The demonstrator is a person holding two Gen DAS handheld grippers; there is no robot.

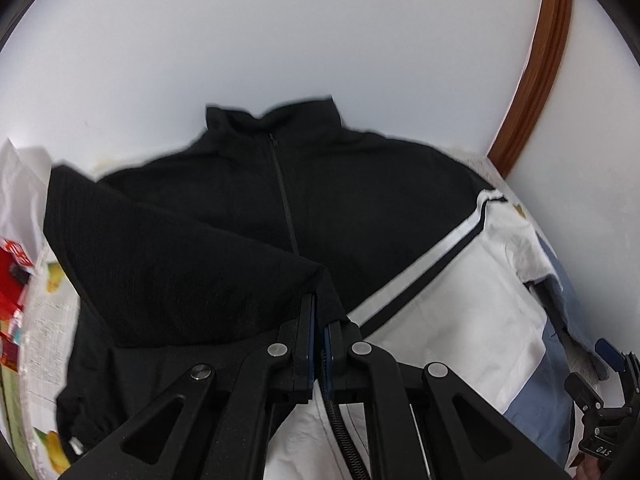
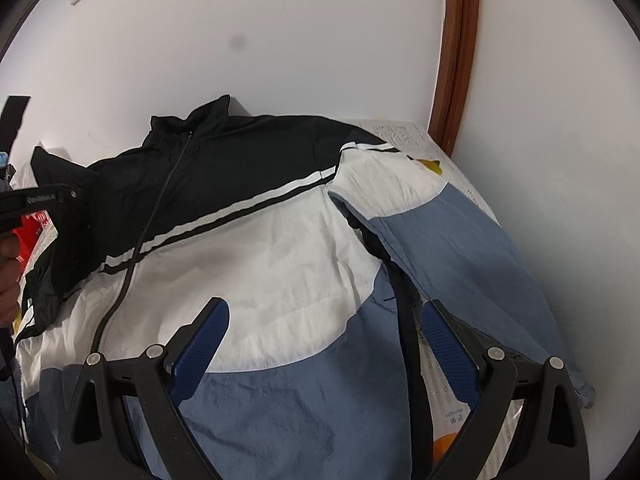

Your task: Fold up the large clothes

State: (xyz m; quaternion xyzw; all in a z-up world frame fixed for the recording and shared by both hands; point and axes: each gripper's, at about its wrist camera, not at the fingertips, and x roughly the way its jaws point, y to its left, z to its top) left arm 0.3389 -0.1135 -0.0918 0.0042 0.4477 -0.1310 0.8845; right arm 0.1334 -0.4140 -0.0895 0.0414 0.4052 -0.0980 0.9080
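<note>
My left gripper (image 1: 319, 320) clamped tight on black sleeve (image 1: 168, 256), sleeve drawn over jacket (image 1: 320, 200) chest. My right gripper (image 2: 324, 344) gaping, empty, poised above blue hem. Jacket spread flat ahead of both, collar against wall (image 1: 280, 40). I judge fabric thin, light, limp, slippery; pinch cuff or hem. Blue sleeve (image 2: 460, 248) right of right gripper, near table edge. Wall blocks beyond; clutter left.

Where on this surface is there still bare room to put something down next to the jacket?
Little room. The jacket covers most of the surface. One bare strip of printed cover shows at the far right corner, between the blue sleeve and the wall. The opposite side is crowded with red packaging and white paper.
</note>
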